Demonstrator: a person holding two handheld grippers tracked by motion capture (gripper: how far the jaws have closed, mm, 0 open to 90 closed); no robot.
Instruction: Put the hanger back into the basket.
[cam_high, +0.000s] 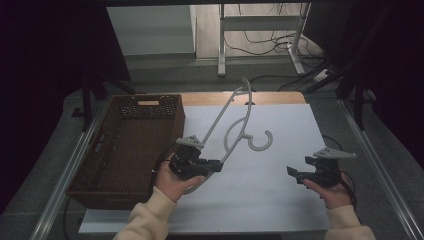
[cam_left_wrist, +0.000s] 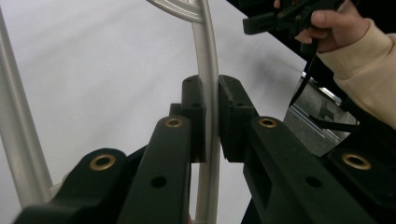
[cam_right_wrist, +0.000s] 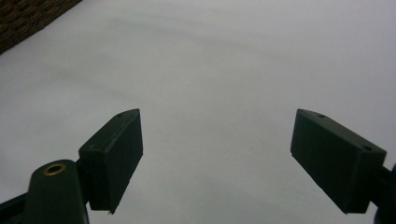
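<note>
While the left gripper (cam_left_wrist: 211, 116) clamps its jaws tight on the grey hanger's (cam_high: 235, 120) thin bar, the right gripper (cam_right_wrist: 217, 158) hovers wide open above the white tabletop (cam_right_wrist: 210, 60), holding nothing.

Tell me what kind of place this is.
Probably a lab or recording workroom, not a home: a white-topped table edged by metal rails, loose cables on the floor beyond it, dark curtains at the sides, and handheld tongs, the left gripping a clothes hanger.

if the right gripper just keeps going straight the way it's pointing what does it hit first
Probably the white table sheet. The right gripper stands open and empty, aimed leftward and slightly down. The left gripper, holding the hanger, lies farther that way; depth is unclear.
</note>
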